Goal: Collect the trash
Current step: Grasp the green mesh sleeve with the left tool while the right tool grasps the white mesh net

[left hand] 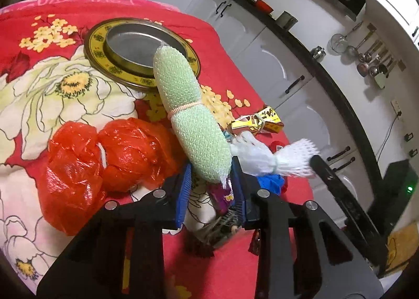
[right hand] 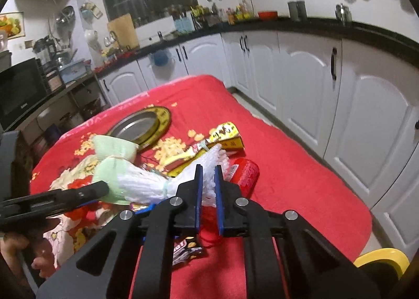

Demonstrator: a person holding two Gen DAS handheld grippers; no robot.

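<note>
Left tongs (left hand: pixel 210 168) pinching green foam-net roll (left hand: pixel 188 105) at centre; right tongs (right hand: pixel 208 170) pinching white foam net (right hand: pixel 209 160), lower centre.

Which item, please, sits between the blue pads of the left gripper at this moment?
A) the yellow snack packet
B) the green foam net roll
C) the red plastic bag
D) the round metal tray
B: in the left wrist view the left gripper has its blue pads on either side of the lower end of the green foam net roll, while the red plastic bag lies beside it on the cloth.
</note>
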